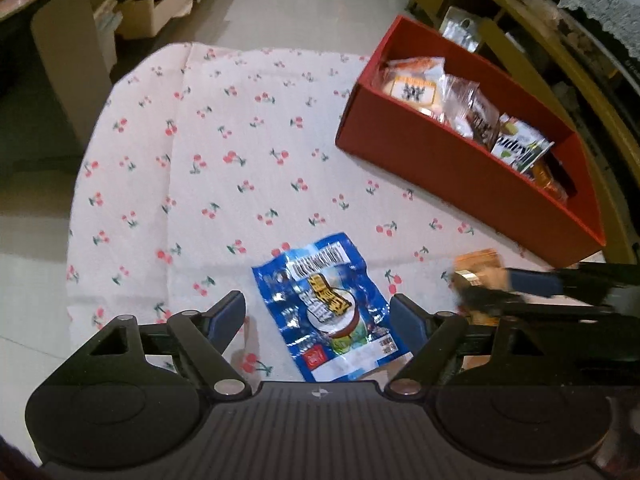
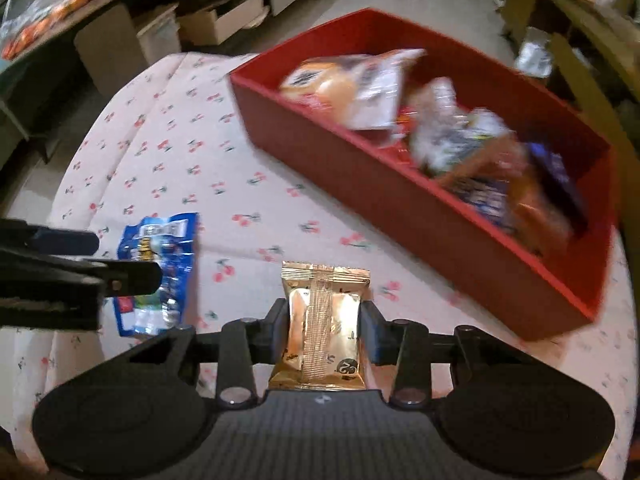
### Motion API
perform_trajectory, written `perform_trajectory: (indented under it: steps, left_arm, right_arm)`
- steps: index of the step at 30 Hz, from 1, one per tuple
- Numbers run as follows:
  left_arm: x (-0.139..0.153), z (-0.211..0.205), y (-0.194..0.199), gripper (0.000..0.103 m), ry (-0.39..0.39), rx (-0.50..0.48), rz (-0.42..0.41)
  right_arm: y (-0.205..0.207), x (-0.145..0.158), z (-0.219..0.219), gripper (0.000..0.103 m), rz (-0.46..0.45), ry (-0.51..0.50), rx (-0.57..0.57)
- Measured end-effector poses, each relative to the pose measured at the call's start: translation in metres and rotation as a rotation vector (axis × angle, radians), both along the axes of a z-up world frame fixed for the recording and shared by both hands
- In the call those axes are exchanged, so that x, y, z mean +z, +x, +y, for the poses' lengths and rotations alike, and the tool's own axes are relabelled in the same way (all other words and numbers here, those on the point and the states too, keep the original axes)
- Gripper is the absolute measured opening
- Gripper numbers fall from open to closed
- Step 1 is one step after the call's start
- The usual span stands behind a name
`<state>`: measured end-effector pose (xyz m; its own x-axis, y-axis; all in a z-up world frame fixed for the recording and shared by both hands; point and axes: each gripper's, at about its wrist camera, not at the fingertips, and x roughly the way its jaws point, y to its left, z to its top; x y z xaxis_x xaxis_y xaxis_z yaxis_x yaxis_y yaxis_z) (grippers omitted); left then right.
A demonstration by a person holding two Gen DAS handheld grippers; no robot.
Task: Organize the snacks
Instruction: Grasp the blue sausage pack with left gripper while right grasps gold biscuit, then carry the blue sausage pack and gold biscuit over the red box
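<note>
The gold packet (image 2: 323,322) is a shiny foil pouch with a crimped top edge and a ribbed seam down its middle; the right tool (image 2: 325,328) grips it by both sides and holds it above the surface (image 2: 168,148). The blue packet (image 1: 326,306) is glossy and crinkled, printed with a barcode and a round white picture, and lies flat near the surface's near edge. The red box (image 1: 448,164) stands toward the far right of the surface and holds several wrapped snacks (image 1: 452,100), some blurred in the right wrist view.

The surface is covered with a pale pink cloth printed with small cherries. Beyond it are a light floor, cardboard boxes (image 1: 150,18) and wooden furniture.

The left tool (image 1: 318,314) is spread wide, its two blue-padded fingers either side of the blue packet's lower half, without touching it. The gold packet and right tool sit just right of the blue packet.
</note>
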<state>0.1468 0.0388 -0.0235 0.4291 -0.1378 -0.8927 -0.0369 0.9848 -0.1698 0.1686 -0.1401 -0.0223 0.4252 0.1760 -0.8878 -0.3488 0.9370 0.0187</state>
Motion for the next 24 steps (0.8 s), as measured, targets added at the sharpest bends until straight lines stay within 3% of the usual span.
perform_trajectory:
  steps: [4,6,8,14,21,24]
  left_arm:
    - [-0.016,-0.015,0.01,0.084,0.025,0.059,0.029]
    - [-0.019,-0.024,0.014,0.084,0.076,0.081,0.006]
    - [-0.02,-0.032,0.014,0.078,0.118,0.08,-0.016]
    - [-0.02,-0.049,-0.006,0.076,0.183,-0.039,-0.015]
    - [-0.022,-0.051,-0.033,0.079,0.173,-0.095,-0.021]
    - [-0.024,-0.053,-0.035,0.09,0.197,-0.116,-0.018]
  right_arm:
    - [-0.008,0.004,-0.017,0.055,-0.016,0.006,-0.03]
    - [-0.012,0.003,-0.021,0.055,-0.017,-0.001,-0.024]
    - [-0.016,0.004,-0.026,0.055,-0.018,0.0,-0.021]
    - [-0.025,0.008,-0.039,0.055,-0.029,0.01,-0.022]
    - [-0.039,-0.003,-0.036,0.055,-0.014,-0.015,-0.018]
    - [-0.041,-0.013,-0.03,0.055,0.001,-0.046,-0.014]
